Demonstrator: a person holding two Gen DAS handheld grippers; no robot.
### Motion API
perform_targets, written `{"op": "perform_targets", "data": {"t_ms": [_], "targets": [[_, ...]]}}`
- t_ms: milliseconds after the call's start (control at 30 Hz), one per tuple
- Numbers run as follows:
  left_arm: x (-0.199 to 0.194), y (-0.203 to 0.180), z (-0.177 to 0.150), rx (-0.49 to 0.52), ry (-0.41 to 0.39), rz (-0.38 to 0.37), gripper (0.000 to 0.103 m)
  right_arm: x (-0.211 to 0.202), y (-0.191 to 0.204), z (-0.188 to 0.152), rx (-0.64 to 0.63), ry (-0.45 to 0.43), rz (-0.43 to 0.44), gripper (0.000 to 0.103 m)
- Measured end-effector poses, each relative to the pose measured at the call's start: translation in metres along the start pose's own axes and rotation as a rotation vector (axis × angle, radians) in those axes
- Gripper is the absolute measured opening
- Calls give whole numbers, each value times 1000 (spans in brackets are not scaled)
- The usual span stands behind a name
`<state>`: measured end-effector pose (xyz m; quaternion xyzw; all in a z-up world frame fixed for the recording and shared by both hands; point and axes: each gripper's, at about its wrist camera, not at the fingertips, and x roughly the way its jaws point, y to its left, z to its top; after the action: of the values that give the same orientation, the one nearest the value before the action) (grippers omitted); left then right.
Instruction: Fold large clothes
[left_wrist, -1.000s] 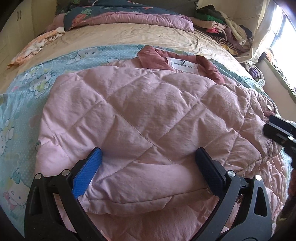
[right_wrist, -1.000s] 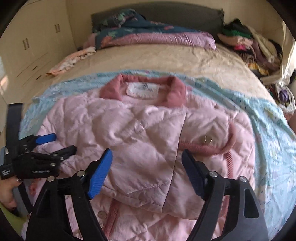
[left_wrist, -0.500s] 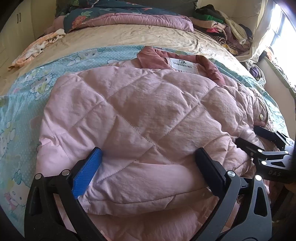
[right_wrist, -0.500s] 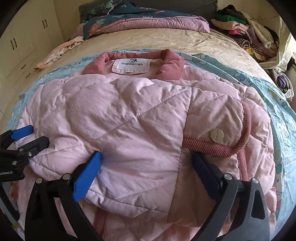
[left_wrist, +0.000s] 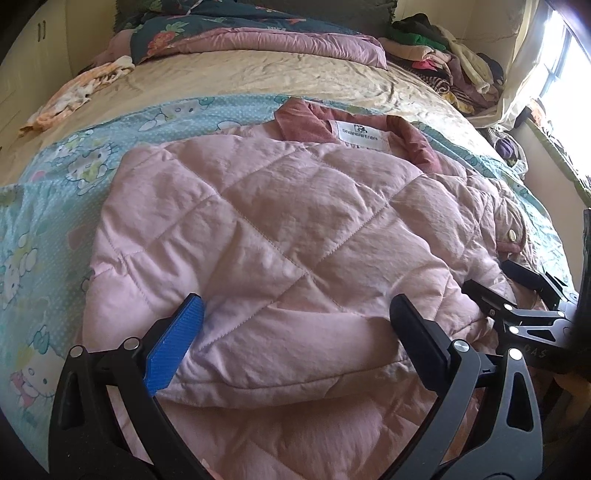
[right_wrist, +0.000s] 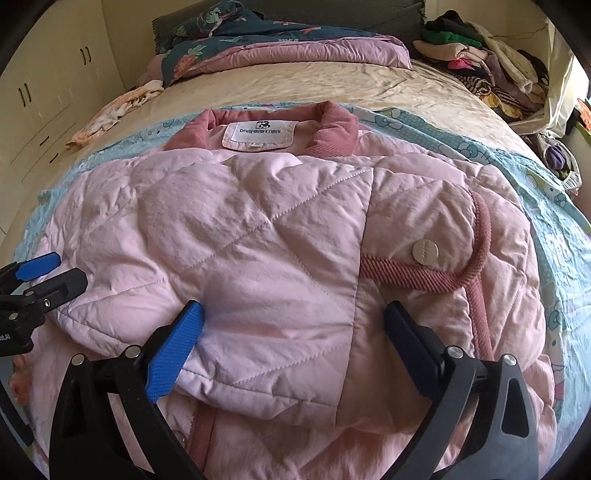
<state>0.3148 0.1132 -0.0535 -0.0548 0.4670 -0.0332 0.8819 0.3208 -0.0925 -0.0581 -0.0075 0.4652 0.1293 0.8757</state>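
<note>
Left wrist view: my left claw (left_wrist: 295, 325) is wide open at the bottom of the frame, one blue finger (left_wrist: 173, 350) and one black finger pressing on the folded edge of the pink jacket (left_wrist: 280, 236). It holds nothing. At the right edge I see my right claw (left_wrist: 517, 291), low against the jacket's side.

In the right wrist view, my right claw (right_wrist: 291, 328) is wide open too, fingers resting on the pink jacket (right_wrist: 258, 240), gripping nothing. My left claw (right_wrist: 44, 273) pokes in at the left edge.

The jacket fills the middle of both frames. It lies on a blue cartoon-cat blanket (left_wrist: 55, 192) spread over a tan bed sheet (left_wrist: 258, 77). A flowery quilt (right_wrist: 266, 40) is bunched at the top. A heap of clothes (right_wrist: 487, 62) sits at the upper right, and a small orange cloth (left_wrist: 77, 92) at the upper left. Cream cupboards (right_wrist: 48, 92) stand on the left.

The white neck label (right_wrist: 258, 134) reads "DAMABAIFENBAI". A round snap button (right_wrist: 424, 253) has tiny writing I cannot read.
</note>
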Motion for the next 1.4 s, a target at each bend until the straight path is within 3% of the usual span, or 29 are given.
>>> {"op": "perform_targets", "data": {"t_ms": [467,967,1300,1400], "targets": [[-26,-2,-9,-20,-28,12,94,-19,0,-16,26,-8,6,98],[-60,0,-18,-52,-55,-8,94,-73,1,-28,61,-49,70,99],[-89,-6,-22,-49,-96,-15,94,-112,5,-30,61,-102,81,99],[-98,-8,-24,-47,-108,-18,94,-124,8,-32,44,-127,50,99]]}}
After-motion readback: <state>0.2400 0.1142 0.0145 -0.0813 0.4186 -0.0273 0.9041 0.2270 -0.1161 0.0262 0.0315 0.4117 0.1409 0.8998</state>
